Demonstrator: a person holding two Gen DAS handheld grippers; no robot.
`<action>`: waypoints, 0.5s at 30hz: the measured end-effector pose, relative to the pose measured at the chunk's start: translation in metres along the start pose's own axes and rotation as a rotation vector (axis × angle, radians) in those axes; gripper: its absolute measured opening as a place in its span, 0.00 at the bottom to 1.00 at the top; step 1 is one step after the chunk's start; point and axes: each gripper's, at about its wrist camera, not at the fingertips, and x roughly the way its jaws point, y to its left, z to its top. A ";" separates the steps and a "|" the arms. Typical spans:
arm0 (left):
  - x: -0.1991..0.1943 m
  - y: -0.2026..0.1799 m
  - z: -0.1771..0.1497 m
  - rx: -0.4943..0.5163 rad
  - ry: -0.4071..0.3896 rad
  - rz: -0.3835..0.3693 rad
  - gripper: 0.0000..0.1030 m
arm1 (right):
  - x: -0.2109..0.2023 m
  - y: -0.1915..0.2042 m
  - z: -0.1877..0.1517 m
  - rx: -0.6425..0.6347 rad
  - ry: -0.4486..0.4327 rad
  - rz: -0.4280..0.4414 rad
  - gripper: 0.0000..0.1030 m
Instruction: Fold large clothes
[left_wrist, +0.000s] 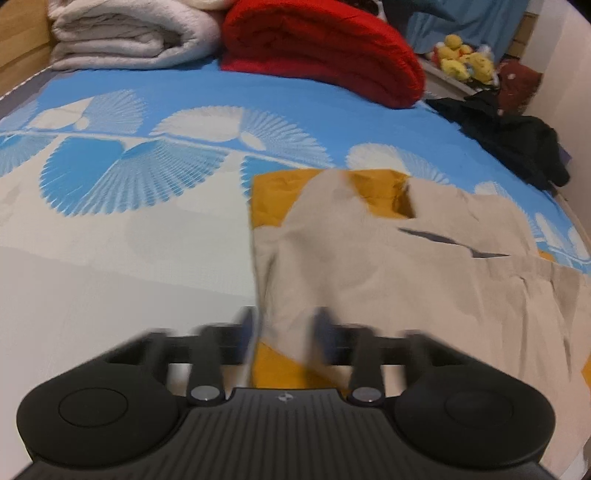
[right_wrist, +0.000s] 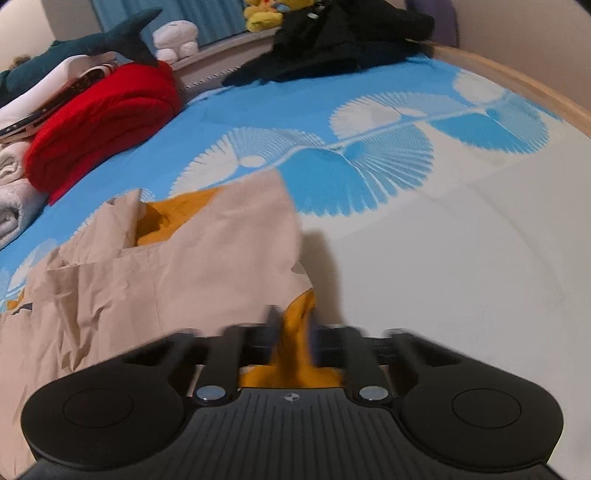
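Note:
A large beige garment (left_wrist: 388, 258) with a mustard-yellow inner side (left_wrist: 280, 195) lies crumpled on the bed. My left gripper (left_wrist: 286, 332) is at its near left corner. Its blurred fingers are close together on a fold of beige cloth that rises between them. In the right wrist view the same garment (right_wrist: 184, 266) spreads to the left. My right gripper (right_wrist: 294, 328) is shut on the near right corner, where a strip of mustard cloth (right_wrist: 291, 354) is pinched between the fingers.
The bed sheet (left_wrist: 110, 258) is blue and white with fan shapes. At the far side lie a folded red blanket (left_wrist: 325, 48), a white blanket (left_wrist: 129, 33), a pile of black clothes (right_wrist: 332, 40) and plush toys (left_wrist: 465, 59). A wooden bed rim (right_wrist: 517, 77) runs along the right.

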 end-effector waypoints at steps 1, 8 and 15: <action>0.001 -0.003 0.002 0.032 -0.018 0.003 0.04 | -0.001 0.003 0.003 -0.012 -0.023 0.008 0.03; -0.033 0.006 0.036 -0.012 -0.356 0.062 0.00 | -0.027 0.024 0.051 0.059 -0.351 0.074 0.02; 0.010 0.031 0.064 -0.162 -0.296 0.098 0.00 | 0.029 0.045 0.077 0.060 -0.325 -0.048 0.03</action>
